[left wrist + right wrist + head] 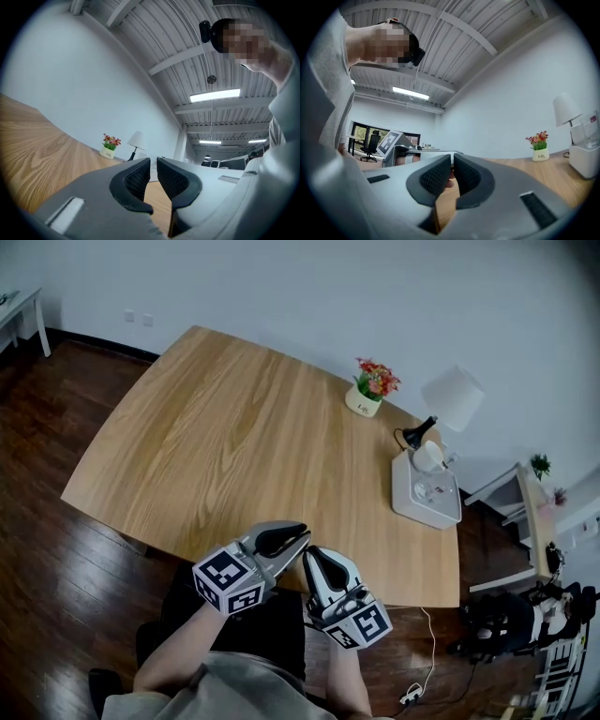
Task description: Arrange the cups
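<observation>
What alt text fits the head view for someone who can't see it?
A person holds the left gripper and the right gripper, closed and empty, side by side over the near edge of a wooden table. At its far right stand a flower pot, a white lamp and a white tray.

My head camera looks steeply down at the pale wooden surface [234, 446]; cameras on my left tongs [303, 533] and right tongs [310, 556] skim it low.
</observation>
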`<state>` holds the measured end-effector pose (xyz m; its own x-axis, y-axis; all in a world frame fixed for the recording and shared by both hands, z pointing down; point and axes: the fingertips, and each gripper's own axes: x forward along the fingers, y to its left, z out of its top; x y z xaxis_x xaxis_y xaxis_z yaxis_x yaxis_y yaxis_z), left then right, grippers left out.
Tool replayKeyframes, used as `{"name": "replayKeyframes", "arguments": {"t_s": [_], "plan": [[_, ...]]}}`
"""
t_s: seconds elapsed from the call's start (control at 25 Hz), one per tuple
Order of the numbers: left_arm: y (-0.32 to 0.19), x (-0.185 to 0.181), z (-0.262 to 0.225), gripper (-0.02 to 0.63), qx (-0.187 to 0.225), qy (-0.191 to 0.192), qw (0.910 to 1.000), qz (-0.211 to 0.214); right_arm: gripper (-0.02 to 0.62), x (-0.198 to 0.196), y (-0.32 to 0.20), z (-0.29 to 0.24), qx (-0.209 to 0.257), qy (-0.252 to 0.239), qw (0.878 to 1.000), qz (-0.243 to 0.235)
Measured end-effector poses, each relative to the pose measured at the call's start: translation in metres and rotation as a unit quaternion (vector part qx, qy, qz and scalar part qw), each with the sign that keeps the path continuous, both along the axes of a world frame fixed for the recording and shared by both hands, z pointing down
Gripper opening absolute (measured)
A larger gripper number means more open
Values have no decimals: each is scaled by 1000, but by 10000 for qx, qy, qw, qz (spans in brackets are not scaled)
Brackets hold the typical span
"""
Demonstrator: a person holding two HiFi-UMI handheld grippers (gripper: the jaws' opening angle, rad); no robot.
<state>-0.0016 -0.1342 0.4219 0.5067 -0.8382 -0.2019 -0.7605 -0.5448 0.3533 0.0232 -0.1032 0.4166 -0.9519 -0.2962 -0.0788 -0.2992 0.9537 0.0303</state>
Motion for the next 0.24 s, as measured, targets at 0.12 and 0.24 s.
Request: {"name": "replayKeyframes", "arguments": {"t_s": [0.12,0.24], "plan": [[0,-3,0,40,-8,5,10000,7,21,-3,0,1,-32,34,10000,1],[1,-7,1,40,-22,8,10000,9,21,-7,1,2,-48,51,10000,2]]}}
